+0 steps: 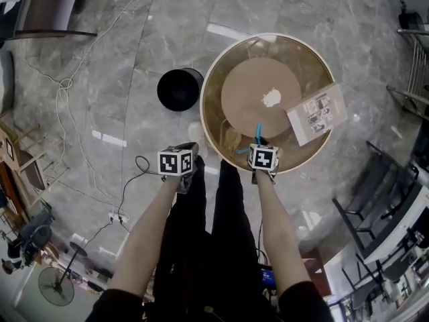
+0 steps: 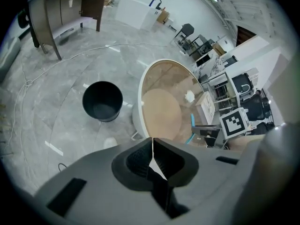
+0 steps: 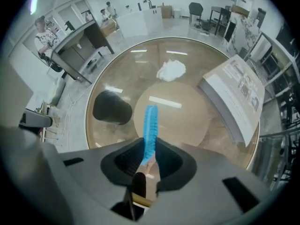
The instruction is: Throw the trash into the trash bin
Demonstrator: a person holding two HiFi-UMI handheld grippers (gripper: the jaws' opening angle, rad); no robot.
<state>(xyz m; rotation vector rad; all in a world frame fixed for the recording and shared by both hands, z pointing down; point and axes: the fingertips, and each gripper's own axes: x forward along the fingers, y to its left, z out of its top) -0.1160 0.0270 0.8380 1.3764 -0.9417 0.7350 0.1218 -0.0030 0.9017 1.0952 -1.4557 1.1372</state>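
A thin blue strip of trash [image 3: 150, 125] stands up between the jaws of my right gripper [image 3: 149, 149], which is shut on it above the near rim of the round glass table [image 1: 208, 123]. The head view shows the blue strip [image 1: 259, 131] sticking out of the right gripper [image 1: 258, 145]. A crumpled white paper [image 1: 271, 98] lies at the table's middle. The black trash bin [image 1: 179, 89] stands on the floor left of the table, its mouth open and dark. My left gripper [image 1: 190, 146] hangs over the floor near the table's edge; its jaws [image 2: 151, 144] are shut with nothing between them.
A flat printed box [image 1: 316, 113] lies on the table's right side, overhanging the rim. White cables [image 1: 67, 86] trail over the marble floor at left. Black chairs [image 1: 375, 200] stand at the right, a floor fan [image 1: 57, 284] at lower left.
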